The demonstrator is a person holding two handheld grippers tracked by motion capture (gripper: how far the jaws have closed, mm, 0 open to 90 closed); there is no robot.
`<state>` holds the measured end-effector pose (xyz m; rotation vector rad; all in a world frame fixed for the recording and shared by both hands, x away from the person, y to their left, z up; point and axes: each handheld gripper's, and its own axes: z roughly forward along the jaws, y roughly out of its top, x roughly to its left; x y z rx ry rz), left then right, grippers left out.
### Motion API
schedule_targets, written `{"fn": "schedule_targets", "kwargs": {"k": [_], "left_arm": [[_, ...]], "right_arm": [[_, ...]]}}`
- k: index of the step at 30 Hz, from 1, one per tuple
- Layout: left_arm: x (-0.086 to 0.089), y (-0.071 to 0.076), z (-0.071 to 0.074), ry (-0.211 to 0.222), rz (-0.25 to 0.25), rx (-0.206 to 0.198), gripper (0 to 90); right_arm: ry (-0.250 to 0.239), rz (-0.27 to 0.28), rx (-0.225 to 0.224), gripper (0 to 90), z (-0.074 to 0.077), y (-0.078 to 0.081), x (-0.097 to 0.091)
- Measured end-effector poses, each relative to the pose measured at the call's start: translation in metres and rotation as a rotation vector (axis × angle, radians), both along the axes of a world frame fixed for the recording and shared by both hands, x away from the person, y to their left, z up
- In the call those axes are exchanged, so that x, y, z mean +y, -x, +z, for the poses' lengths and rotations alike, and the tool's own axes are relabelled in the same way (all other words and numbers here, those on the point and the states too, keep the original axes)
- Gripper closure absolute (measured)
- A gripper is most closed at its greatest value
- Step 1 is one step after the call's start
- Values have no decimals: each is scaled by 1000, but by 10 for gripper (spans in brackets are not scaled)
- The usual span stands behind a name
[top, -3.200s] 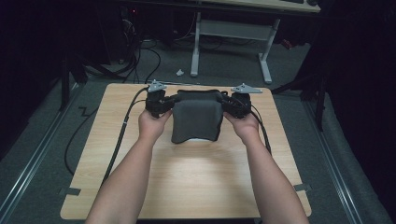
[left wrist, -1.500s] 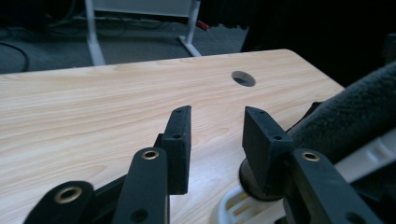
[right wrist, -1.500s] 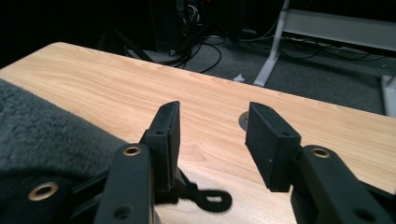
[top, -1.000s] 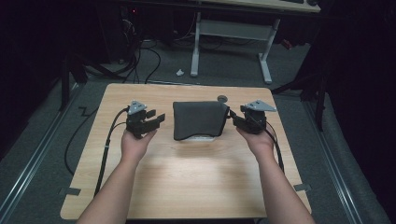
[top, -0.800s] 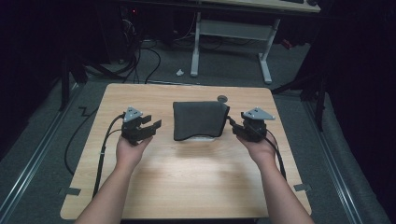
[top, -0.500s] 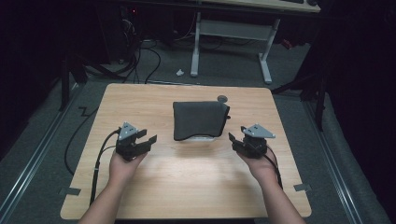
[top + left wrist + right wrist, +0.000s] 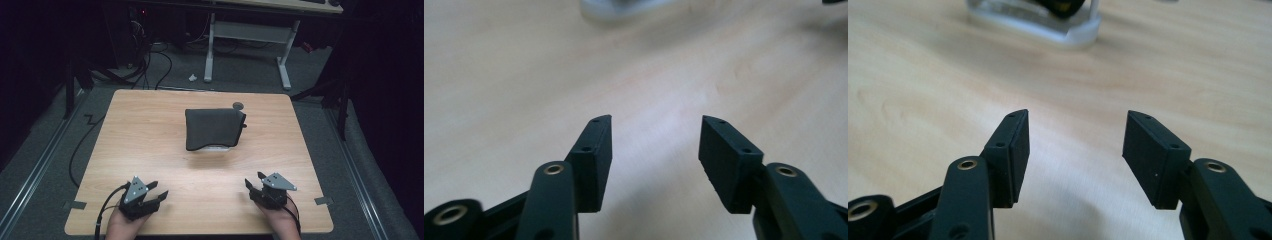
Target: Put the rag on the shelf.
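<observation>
Pale wood grain spreads under me, the tabletop (image 7: 150,145) bare around both my tools. My left gripper (image 7: 156,196) sits low near the tabletop's near edge at the left, jaws spread apart with nothing between them, having just been opening a little further. My right gripper (image 7: 254,181) rests near the same edge at the right, jaws released, likewise just widened and gripping nothing. The dark grey cloth cover (image 7: 214,128) lies draped over a white base (image 7: 216,148) in the middle of the tabletop, well apart from both grippers. A small round dark disc (image 7: 238,105) lies just behind the cover.
</observation>
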<state>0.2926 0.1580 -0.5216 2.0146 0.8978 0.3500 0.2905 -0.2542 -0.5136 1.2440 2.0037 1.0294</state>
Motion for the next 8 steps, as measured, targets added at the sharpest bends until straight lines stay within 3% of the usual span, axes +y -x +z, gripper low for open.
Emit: {"fn": "schedule_targets", "kwargs": {"k": [1, 2, 3, 5, 6, 8], "left_arm": [[-1, 1, 1, -14, -16, -7, 459], [-1, 2, 2, -24, -4, -42, 461], [0, 1, 4, -14, 4, -40, 466], [4, -3, 7, 55, 9, -16, 459], [5, -5, 7, 69, 13, -13, 459], [7, -7, 6, 46, 18, -19, 458]], "right_arm": [[16, 4, -2, 450, -2, 2, 0], [29, 2, -5, 454, -3, 4, -1], [38, -2, -7, 453, -3, 4, -2], [31, -17, -6, 451, -3, 3, -2], [24, -22, -6, 450, -3, 2, -3], [14, -17, -5, 449, -3, 2, -2]]}}
